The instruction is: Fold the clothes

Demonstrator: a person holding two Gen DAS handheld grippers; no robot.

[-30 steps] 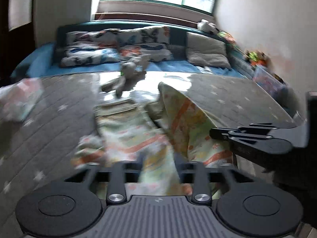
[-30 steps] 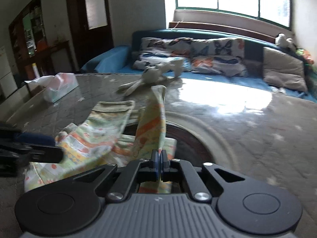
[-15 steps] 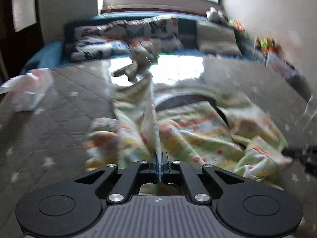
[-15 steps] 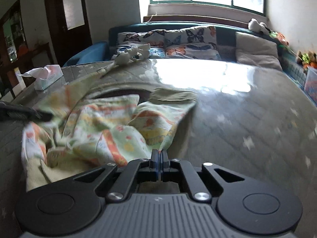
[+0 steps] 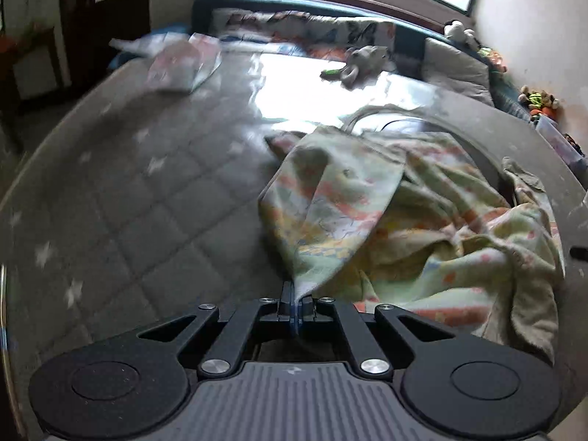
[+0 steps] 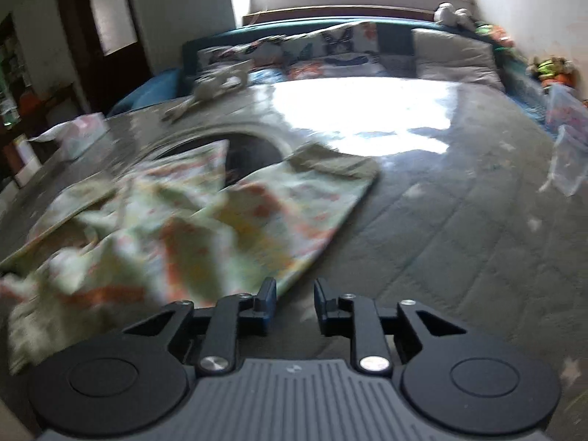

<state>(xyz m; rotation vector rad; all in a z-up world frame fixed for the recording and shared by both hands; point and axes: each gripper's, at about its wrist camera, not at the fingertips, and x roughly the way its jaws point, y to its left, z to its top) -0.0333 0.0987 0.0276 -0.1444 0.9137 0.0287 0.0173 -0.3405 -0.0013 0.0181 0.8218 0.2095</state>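
Observation:
A pale green garment with orange and yellow print (image 5: 404,220) lies crumpled on a grey quilted table (image 5: 147,198). My left gripper (image 5: 296,303) is shut on a corner of the garment, which rises taut from the jaws. In the right wrist view the same garment (image 6: 205,228) spreads left and ahead, with its olive waistband at the far end. My right gripper (image 6: 294,307) stands open just off the garment's near edge, nothing between its fingers. A black tip of the right gripper (image 5: 578,253) shows at the edge of the left wrist view.
A tissue box (image 5: 183,62) sits at the table's far left and a grey plush toy (image 5: 362,62) at the far edge. A sofa with butterfly cushions (image 6: 330,47) runs behind. A clear plastic bag (image 6: 567,136) lies at the right edge.
My right gripper has opened and let go of the garment, which has dropped flat. My left gripper, still shut on it, has swung so the garment now lies to its right.

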